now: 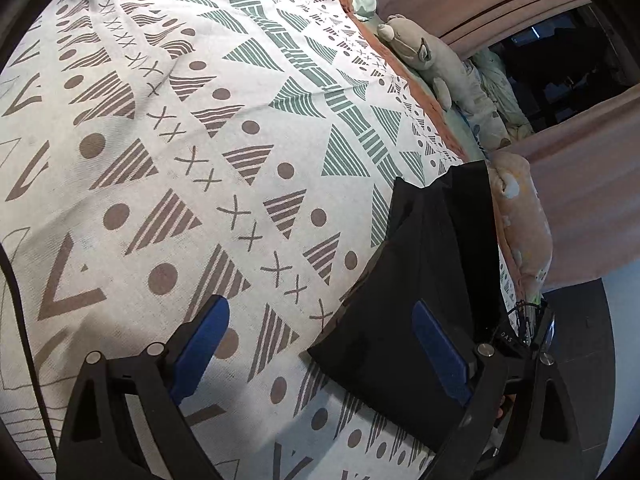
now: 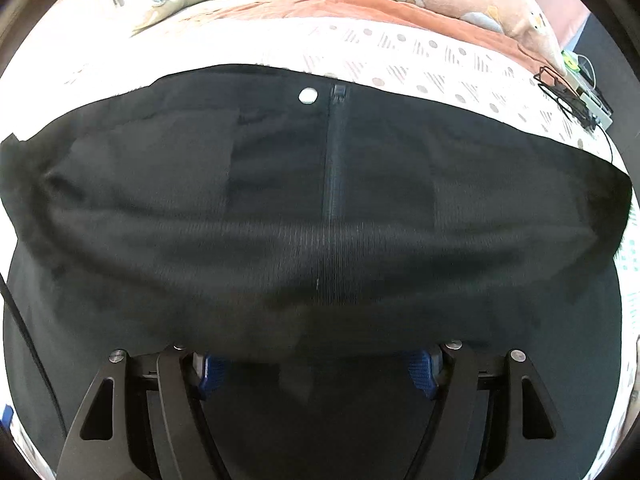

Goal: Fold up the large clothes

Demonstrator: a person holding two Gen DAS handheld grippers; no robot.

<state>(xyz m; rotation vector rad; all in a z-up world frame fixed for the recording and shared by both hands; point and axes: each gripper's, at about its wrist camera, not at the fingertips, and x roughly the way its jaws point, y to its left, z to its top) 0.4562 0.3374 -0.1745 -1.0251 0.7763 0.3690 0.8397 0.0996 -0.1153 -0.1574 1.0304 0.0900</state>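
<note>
Setting: patterned bedspread point(image 1: 208, 148) covers a bed, with plush toys and pink curtains along the far edge.
Right gripper: right gripper point(image 2: 318, 372) points steeply down, right over the garment; its blue pads point(image 2: 422, 372) stand well apart, and a fold of black cloth droops across the gap and hides the tips. I cannot tell whether the pads press on it.
Left gripper: left gripper point(image 1: 320, 348) has its jaws wide with nothing between them; one blue pad sits over bare bedspread, the other over the garment's near corner.
Task thing: black trousers point(image 2: 320, 208) lie flat on the bedspread, waistband away from the right gripper, with a metal button point(image 2: 308, 95) and a zip point(image 2: 336, 152) running toward the camera.
Key relation: in the right wrist view the cloth spreads side to side across the gripper, zip line on its centre; in the left wrist view the same black cloth point(image 1: 420, 280) lies off to the right, its length stretching away.
Nearer hand: right, by judgement; it is placed to take the near edge and carry it toward the waistband.
Far edge: rust-coloured blanket point(image 2: 360, 4) beyond the trousers.
</note>
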